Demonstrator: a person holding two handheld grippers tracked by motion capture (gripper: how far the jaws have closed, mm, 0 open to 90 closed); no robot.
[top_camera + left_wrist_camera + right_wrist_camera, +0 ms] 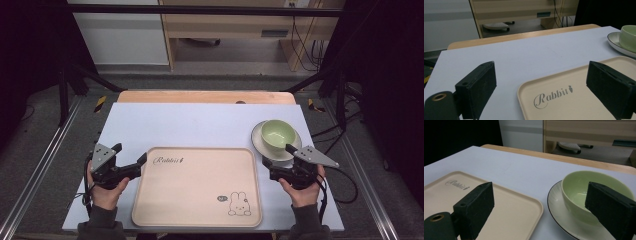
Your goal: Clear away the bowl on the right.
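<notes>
In the high view, a beige tray (197, 186) with the word "Rabbit" and a small rabbit drawing lies in the middle of the pale table cover (200, 122), with its long sides running left to right. The left gripper (141, 161) rests at the tray's left edge near the far left corner, and its jaws point toward the tray. The right gripper (278, 161) sits just beside the tray's right edge. A green bowl (278, 136) stands in a white saucer with a dark rim (260, 141), directly beyond the right gripper and very near to it. The bowl is well apart from the left gripper, so the right hand (302, 192) is clearly the nearer one.

In the left gripper view, the two black jaws stand wide apart and hold nothing. The tray's far left corner (574, 95) lies between them, lower in the picture, and the bowl (629, 37) with its saucer (615, 41) shows at the far right edge.

In the right gripper view, the jaws are also wide apart and empty. The bowl (584, 195) lies ahead and toward the right jaw, which covers a part of its rim, while the tray (506, 207) lies toward the left jaw. The saucer (559, 210) is just beside the tray's corner; whether they touch, I cannot tell. I judge that the right gripper needs only a short move forward to reach the bowl's near rim.
</notes>
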